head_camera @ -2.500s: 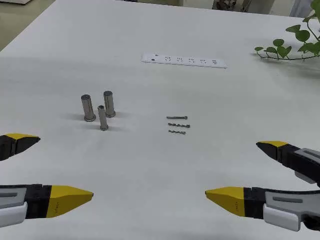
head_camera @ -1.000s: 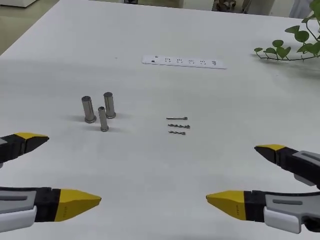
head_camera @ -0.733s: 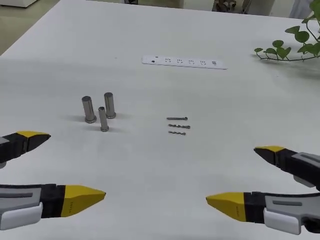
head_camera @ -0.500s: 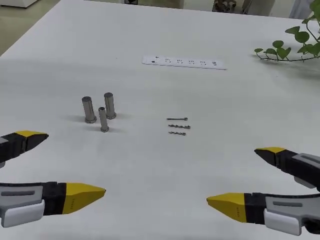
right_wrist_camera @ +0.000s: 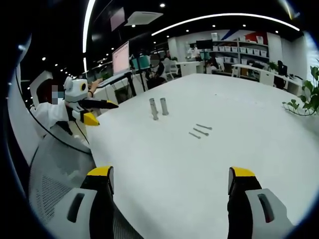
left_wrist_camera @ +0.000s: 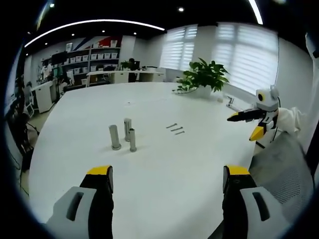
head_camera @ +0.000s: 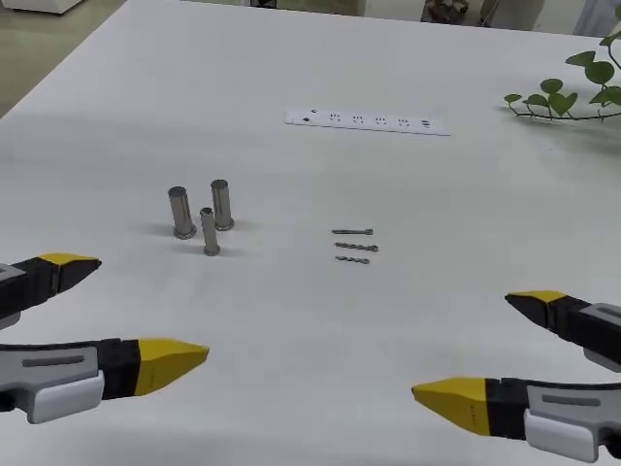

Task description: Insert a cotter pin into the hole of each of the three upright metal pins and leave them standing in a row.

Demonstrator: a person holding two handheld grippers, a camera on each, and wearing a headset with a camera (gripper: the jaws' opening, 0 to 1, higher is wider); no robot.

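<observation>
Three metal pins (head_camera: 201, 218) stand clustered left of centre on the white surface (head_camera: 291, 320), three cotter pins (head_camera: 354, 246) lying to their right. The left gripper (head_camera: 151, 309) and right gripper (head_camera: 462, 345) hover nearer, jaws wide apart

three metal pins (head_camera: 202, 218) stand clustered on the table (head_camera: 291, 320), left of centre; three cotter pins (head_camera: 355, 246) lie in a column to their right, well apart. a power strip (head_camera: 367, 120) lies behind both, a plant (head_camera: 572, 92) at the far right
</observation>
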